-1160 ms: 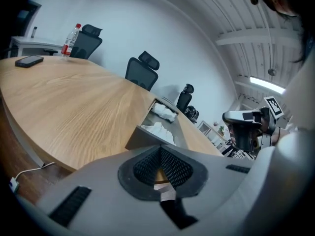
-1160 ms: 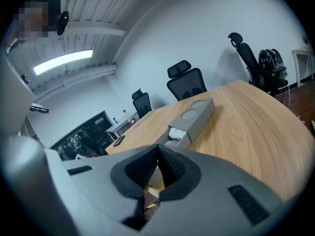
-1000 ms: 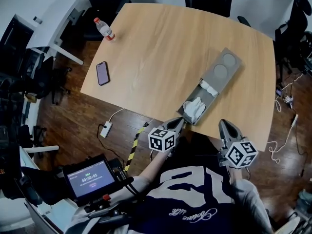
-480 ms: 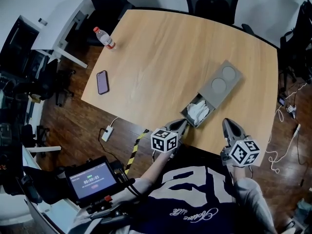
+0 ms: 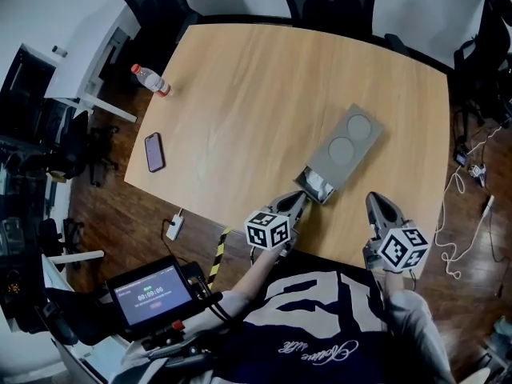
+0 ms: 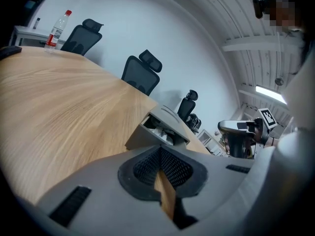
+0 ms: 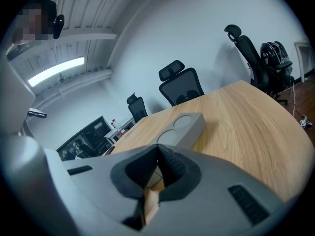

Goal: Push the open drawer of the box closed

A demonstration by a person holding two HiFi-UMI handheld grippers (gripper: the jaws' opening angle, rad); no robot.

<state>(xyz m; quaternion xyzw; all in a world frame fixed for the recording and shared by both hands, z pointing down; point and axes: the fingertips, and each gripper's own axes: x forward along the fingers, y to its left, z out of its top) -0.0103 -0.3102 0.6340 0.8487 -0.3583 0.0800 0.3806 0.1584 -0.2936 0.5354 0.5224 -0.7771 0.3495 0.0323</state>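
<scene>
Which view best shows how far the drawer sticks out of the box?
The head view: from above, the drawer juts slightly from the grey box's near end, just ahead of the left gripper. The left gripper view shows its front low and foreshortened, with white contents visible. The right gripper view shows mainly the box top.

Support: light wooden table (image 5: 264, 94) with rounded corners. Three items lie directly on it.

1. Grey box (image 5: 342, 146), two round recesses in its top. It lies just ahead of the left gripper (image 5: 298, 205) and ahead-left of the right gripper (image 5: 376, 204). Its drawer (image 5: 317, 186) end faces the left gripper. The drawer is out a little, with white contents showing.
2. Dark phone (image 5: 154, 151), flat, well off to the left gripper's left, near the table edge.
3. Plastic bottle (image 5: 150, 80), red cap, upright, far ahead-left of the left gripper, at the table corner.
</scene>
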